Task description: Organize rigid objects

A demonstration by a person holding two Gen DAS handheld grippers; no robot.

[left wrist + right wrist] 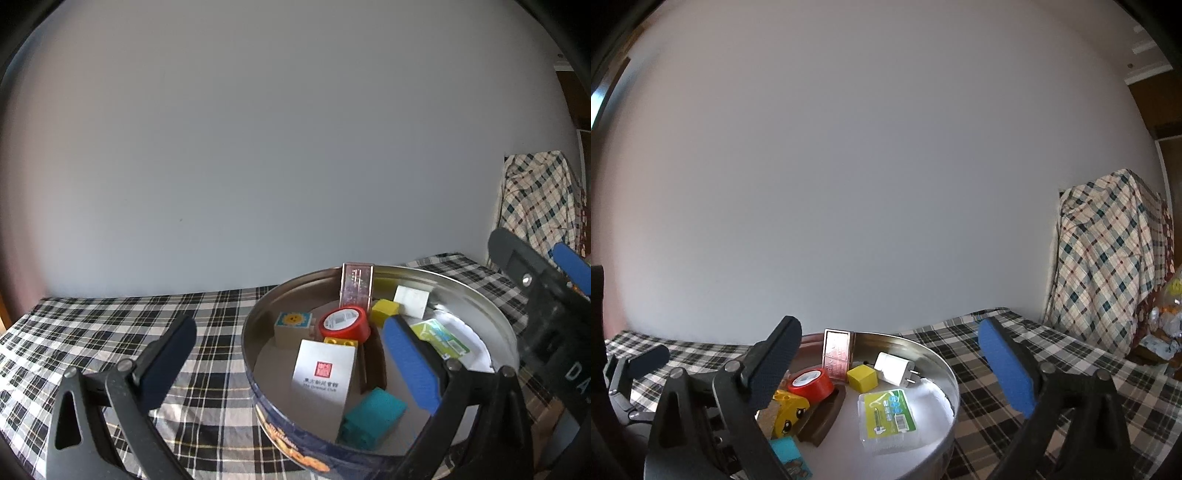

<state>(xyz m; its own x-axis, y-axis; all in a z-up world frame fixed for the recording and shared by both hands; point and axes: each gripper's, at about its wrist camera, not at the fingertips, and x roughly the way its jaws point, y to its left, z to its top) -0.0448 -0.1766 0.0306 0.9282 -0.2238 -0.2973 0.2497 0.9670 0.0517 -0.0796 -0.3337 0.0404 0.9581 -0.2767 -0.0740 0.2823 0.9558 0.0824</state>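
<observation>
Left wrist view looks over a round metal tin (pixel 258 314) on a black-and-white checked tablecloth (pixel 110 332), with a plain pale wall (pixel 258 147) behind and a plaid cloth (pixel 535 199) draped over something at the far right. Inside the tin lie a red tape roll (pixel 345 323), a yellow cube (pixel 385 312), a white charger (pixel 411 301), a sun-printed wooden block (pixel 293 326), a white card box (pixel 323 376), a teal block (pixel 371 415), a green-labelled plastic case (pixel 441 339) and a pink box (pixel 356 284) leaning upright against the far wall. The left gripper (pixel 288 365) stands wide open astride the tin's near-left rim, blue pad inside, holding nothing. The right gripper (pixel 886 373) is also spread wide over the tin, empty; its dark finger (pixel 774 365) partly hides the tape roll and a yellow toy brick (pixel 790 413).
</observation>
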